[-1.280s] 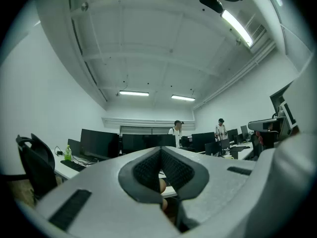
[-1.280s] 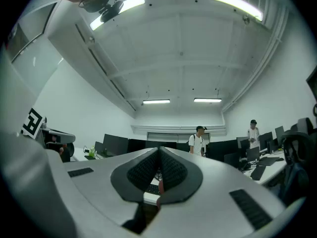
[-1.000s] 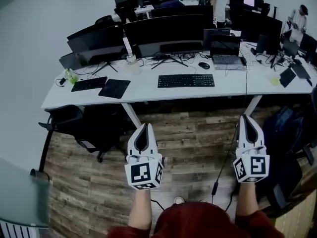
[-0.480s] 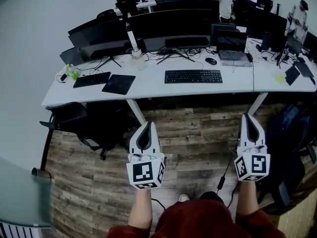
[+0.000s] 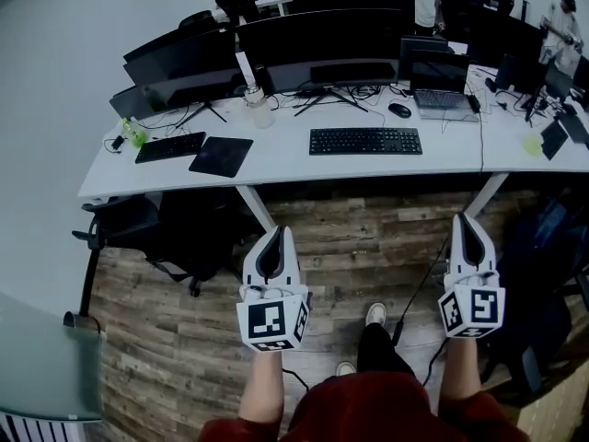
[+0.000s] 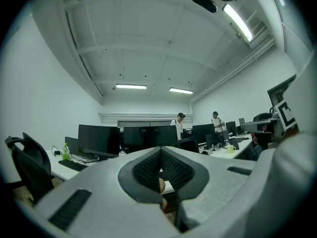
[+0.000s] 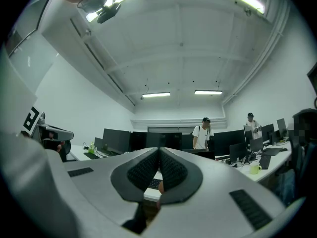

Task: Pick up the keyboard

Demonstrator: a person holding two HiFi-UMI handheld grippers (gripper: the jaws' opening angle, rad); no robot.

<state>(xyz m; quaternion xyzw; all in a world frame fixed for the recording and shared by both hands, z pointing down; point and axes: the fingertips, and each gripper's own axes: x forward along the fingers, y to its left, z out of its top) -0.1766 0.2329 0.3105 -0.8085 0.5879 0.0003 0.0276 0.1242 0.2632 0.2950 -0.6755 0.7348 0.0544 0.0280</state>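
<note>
Keyboard [image 5: 365, 141] on desk [image 5: 276, 166] | both tools closed, empty, well short

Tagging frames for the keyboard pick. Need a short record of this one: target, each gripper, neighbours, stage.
target: keyboard, flat on the white desk, untouched
left gripper: fingers together, empty, over the wood floor, short of the desk
right gripper: fingers together, empty, also short of the desk
neighbours: mouse and laptop behind the target to its right; black pad and second keyboard to its left
stage: not yet at the desk, no contact
</note>
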